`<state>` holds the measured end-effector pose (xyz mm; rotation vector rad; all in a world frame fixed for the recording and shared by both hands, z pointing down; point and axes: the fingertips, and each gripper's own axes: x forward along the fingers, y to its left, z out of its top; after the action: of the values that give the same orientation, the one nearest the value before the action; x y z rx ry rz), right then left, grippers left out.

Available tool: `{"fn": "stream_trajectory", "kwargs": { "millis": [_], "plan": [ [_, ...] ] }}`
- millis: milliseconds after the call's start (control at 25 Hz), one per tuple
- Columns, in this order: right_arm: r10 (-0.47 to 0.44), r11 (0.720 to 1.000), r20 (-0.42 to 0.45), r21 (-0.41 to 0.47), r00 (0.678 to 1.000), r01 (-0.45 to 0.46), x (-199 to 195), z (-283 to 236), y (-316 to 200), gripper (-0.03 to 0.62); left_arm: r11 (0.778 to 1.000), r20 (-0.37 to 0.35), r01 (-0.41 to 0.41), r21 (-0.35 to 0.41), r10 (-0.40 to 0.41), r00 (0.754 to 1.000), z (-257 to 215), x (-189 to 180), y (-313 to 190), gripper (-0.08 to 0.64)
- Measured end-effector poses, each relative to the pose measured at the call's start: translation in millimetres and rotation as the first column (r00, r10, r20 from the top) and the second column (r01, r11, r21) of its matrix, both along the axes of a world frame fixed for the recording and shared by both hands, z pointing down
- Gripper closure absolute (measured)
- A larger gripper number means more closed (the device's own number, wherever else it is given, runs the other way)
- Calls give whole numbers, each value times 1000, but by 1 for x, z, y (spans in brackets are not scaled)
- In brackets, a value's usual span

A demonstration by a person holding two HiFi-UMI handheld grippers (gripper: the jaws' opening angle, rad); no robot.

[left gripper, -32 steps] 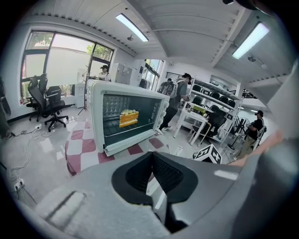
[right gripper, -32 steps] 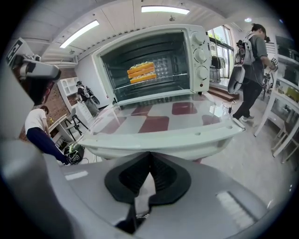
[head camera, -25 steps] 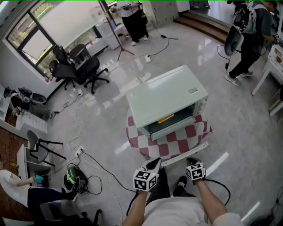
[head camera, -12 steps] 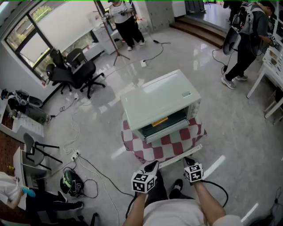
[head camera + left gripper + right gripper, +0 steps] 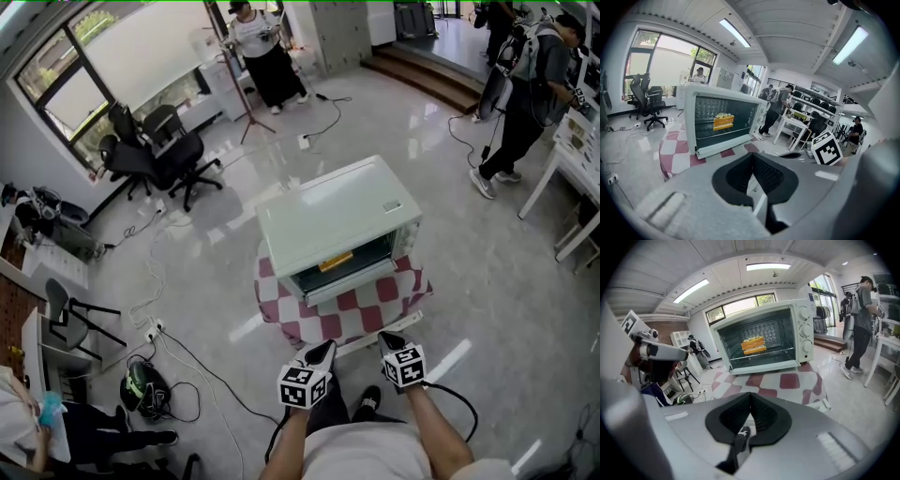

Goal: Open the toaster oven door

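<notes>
Off the near edge of the table point(image 5: 349, 317), left tool point(image 5: 327, 350) and right tool point(image 5: 386, 339), both pinched together, toaster oven point(image 5: 333, 217) beyond.

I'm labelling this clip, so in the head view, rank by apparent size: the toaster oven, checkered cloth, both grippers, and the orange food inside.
1. The toaster oven, though nearer the camera than the cloth.
2. The checkered cloth, partly hidden beneath it.
3. The left gripper and the right gripper, alike.
4. The orange food.

A pale-green toaster oven point(image 5: 333, 220) sits on a red-and-white checkered round table point(image 5: 349, 314).
</notes>
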<state>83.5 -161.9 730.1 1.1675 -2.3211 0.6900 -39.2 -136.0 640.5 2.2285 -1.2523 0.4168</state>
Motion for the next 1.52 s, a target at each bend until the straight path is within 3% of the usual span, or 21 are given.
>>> {"fn": "stream_trajectory", "kwargs": {
  "millis": [240, 440, 600, 1520],
  "plan": [
    [-4, 999, 27, 54, 1000, 3, -7, -43, -8, 588, 999, -22, 19, 26, -18, 1000, -7, -2, 1, 558],
    [-26, 993, -31, 118, 999, 30, -6, -71, -6, 588, 999, -42, 39, 35, -38, 998, -9, -3, 2, 558],
    [-6, 990, -10, 140, 1000, 7, -1, -84, 2, 588, 999, -58, 21, 28, -20, 998, -2, 9, 5, 558],
    [-55, 987, 9, 152, 998, 53, -31, -83, 21, 589, 1000, -72, -3, 29, 5, 997, -5, 14, 11, 558]
  ]
}}
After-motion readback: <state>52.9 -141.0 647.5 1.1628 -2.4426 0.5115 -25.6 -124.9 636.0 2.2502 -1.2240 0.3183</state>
